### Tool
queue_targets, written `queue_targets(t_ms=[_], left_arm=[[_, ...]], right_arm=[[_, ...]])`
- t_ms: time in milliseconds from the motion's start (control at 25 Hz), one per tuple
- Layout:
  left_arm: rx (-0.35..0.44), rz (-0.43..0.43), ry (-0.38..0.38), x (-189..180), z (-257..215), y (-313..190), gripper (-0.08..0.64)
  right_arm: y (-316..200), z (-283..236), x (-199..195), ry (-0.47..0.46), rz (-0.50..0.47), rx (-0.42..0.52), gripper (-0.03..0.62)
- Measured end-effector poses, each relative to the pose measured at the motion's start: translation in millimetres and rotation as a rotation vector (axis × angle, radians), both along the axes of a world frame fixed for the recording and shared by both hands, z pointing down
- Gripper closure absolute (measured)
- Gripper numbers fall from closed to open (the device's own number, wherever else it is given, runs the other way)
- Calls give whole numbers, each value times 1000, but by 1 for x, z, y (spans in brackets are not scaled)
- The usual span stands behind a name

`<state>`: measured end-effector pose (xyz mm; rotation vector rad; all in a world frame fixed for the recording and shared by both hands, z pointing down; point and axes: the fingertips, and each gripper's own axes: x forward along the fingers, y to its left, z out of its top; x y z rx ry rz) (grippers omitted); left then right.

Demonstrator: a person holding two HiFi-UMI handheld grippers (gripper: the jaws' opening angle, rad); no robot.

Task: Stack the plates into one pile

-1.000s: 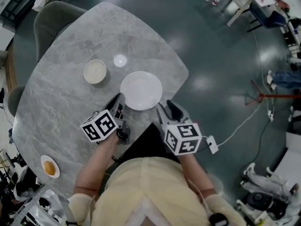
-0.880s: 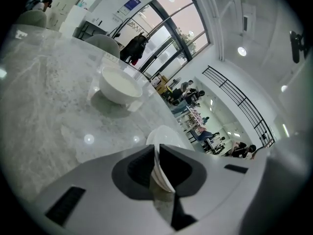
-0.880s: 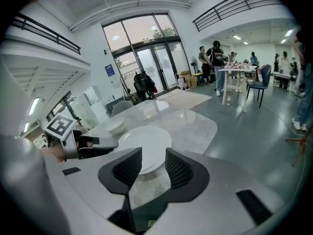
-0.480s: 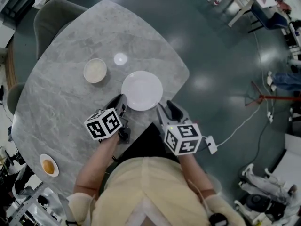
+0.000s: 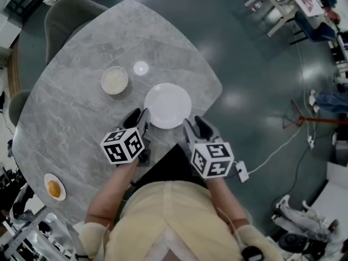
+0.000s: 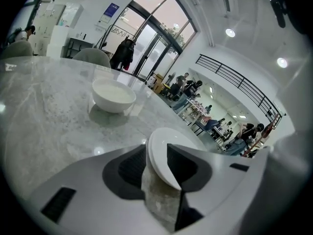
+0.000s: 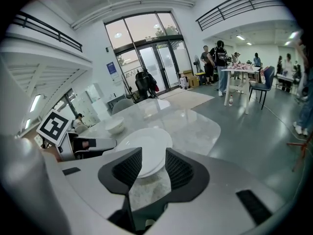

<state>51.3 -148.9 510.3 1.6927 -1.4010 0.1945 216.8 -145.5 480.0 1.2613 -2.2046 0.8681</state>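
Plates (image 5: 168,105) – piled flat on surface (image 5: 81,118), near its edge | left gripper (image 6: 157,153) – fingers opening, rim between them, likely releasing a settled pile | right gripper (image 7: 149,165) – fingers apart astride rim, no grip

Bright overhead light puts a glare spot on the far tabletop (image 5: 81,107); fisheye edges bend and darken, shadows soft

Left gripper (image 5: 140,115) jaws opening, right gripper (image 5: 194,122) jaws apart
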Motion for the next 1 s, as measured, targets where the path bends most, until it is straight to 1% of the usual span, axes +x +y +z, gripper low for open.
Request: queue_targets(t_ms=[160, 280, 480, 640, 720, 880, 1000], left_arm=[[68, 12, -45, -6, -15, 0, 445], [139, 21, -74, -13, -29, 2, 445], [241, -20, -40, -29, -56, 7, 445], [270, 7, -22, -34, -68, 18, 449], [281, 20, -43, -37, -73, 23, 455], [311, 31, -134, -45, -82, 27, 493], [338, 50, -156, -45, -89, 29, 500]], right_arm=[[-2, -3, -5, 3, -18, 6, 443], [-4, -5, -9, 9, -30, 16, 443], [-8, -11, -12, 12, -45, 29, 443], [-7, -18, -16, 11, -56, 44, 453], [-7, -21, -18, 11, -62, 55, 471], [-8, -28, -23, 9, -76, 78, 500], [-7, -33, -27, 0, -85, 85, 514]])
